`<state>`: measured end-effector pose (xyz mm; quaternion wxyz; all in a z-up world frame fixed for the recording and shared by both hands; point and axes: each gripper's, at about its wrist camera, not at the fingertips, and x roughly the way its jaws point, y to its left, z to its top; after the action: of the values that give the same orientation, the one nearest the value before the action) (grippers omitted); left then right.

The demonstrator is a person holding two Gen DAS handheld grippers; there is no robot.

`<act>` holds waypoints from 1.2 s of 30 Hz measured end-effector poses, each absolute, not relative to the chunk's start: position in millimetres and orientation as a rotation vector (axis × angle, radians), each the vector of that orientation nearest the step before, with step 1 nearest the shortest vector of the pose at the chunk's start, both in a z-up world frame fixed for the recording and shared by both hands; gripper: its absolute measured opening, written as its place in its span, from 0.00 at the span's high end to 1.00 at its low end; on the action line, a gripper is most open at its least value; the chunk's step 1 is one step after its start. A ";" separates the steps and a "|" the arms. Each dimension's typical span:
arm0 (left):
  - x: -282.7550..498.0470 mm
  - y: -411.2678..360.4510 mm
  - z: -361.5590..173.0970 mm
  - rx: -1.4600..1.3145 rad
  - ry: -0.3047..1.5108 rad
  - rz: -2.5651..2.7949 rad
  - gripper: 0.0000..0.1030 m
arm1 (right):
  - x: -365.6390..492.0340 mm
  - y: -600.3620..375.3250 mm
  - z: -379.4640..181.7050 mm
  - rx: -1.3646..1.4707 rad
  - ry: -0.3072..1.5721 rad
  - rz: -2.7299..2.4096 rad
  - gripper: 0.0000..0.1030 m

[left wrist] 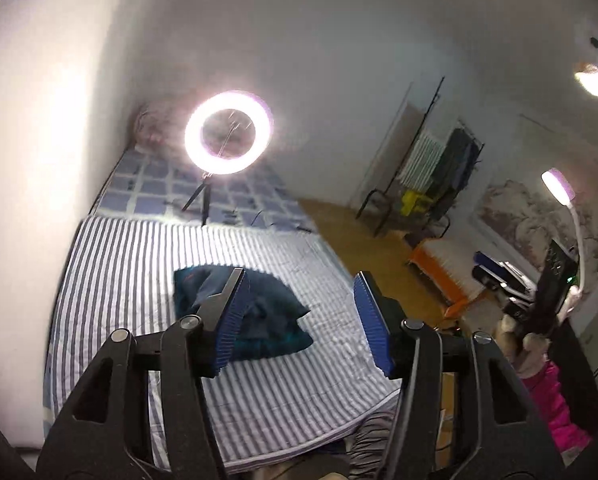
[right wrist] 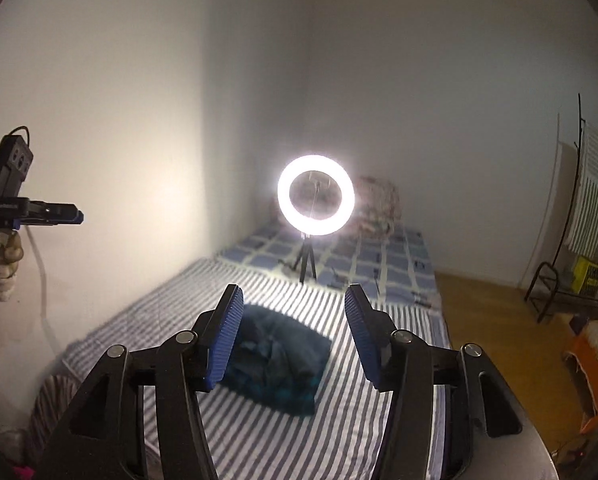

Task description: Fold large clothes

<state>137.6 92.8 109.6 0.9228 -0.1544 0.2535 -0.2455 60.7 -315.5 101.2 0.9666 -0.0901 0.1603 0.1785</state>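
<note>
A dark blue garment (left wrist: 267,316) lies bunched in a folded heap on the striped bed sheet (left wrist: 139,264). It also shows in the right wrist view (right wrist: 279,364), on the striped sheet (right wrist: 339,420). My left gripper (left wrist: 299,304) is open and empty, held well above the bed. My right gripper (right wrist: 295,320) is open and empty, also held above the bed. The left gripper also shows in the right wrist view (right wrist: 69,214) at the far left, held in a hand; side-on, its jaw gap does not show.
A lit ring light on a small tripod (right wrist: 315,200) stands on the checked blanket (right wrist: 379,256) at the bed's far end. A wall runs along the bed's left. A clothes rack (left wrist: 439,168), orange crate (left wrist: 447,276) and desk lamp (left wrist: 559,188) stand at the right.
</note>
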 end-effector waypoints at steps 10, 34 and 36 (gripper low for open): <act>212.3 94.8 25.5 -0.561 0.704 -0.539 0.31 | 108.1 -321.2 40.9 -0.070 0.447 0.388 0.32; 425.6 98.5 -273.7 -1.283 1.109 -0.381 0.31 | 308.2 -337.0 -237.4 0.686 0.909 0.349 0.27; 427.0 95.0 -282.6 -1.314 1.107 -0.360 0.33 | 313.8 -328.7 -240.0 0.678 0.923 0.355 0.26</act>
<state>427.0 95.0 -282.6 0.6388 -0.5758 0.4852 -0.1577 313.8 -328.7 -240.0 0.8257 0.3190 0.4344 0.1668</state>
